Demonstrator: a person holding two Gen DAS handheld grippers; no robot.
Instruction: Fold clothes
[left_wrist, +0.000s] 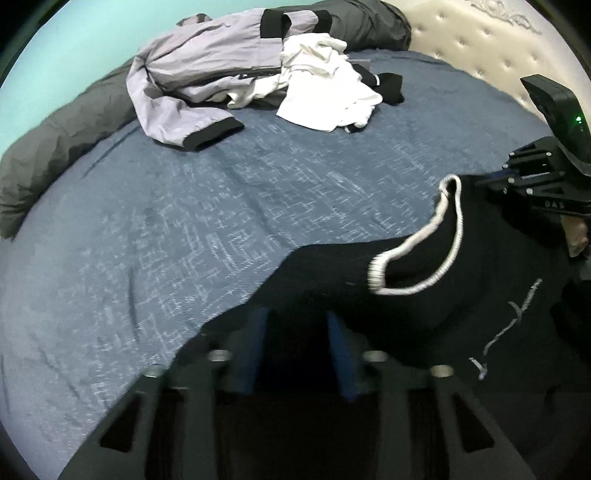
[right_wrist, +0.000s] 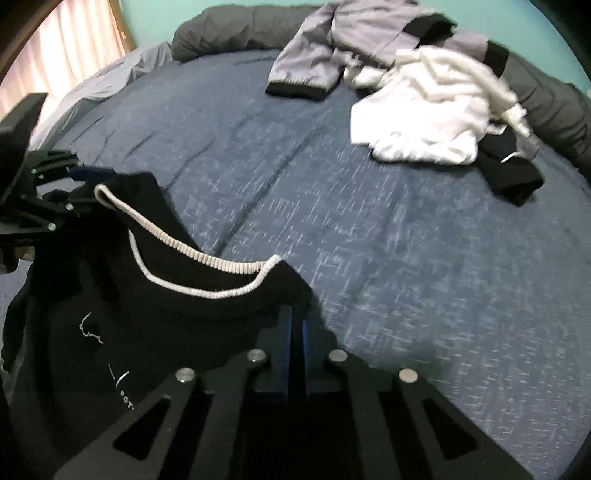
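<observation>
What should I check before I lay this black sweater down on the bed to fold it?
1. Right gripper shut on black sweater: ok.
2. Left gripper hold: cannot tell; jaws look apart, cloth hides the tips.
3. Collar spans between both grippers: ok.
4. Bare bedspread ahead for laying: ok.
5. White garment and lilac jacket lie apart from the sweater: ok.
6. Sweater spread flat: not ok, it hangs bunched.

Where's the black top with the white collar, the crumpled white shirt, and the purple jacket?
Black top with white ribbed collar (right_wrist: 177, 325): right wrist view, chest below collar.
Crumpled white shirt (left_wrist: 325, 96): left wrist view, middle.
Lilac jacket with black cuffs (left_wrist: 192, 62): left wrist view, body panel.
</observation>
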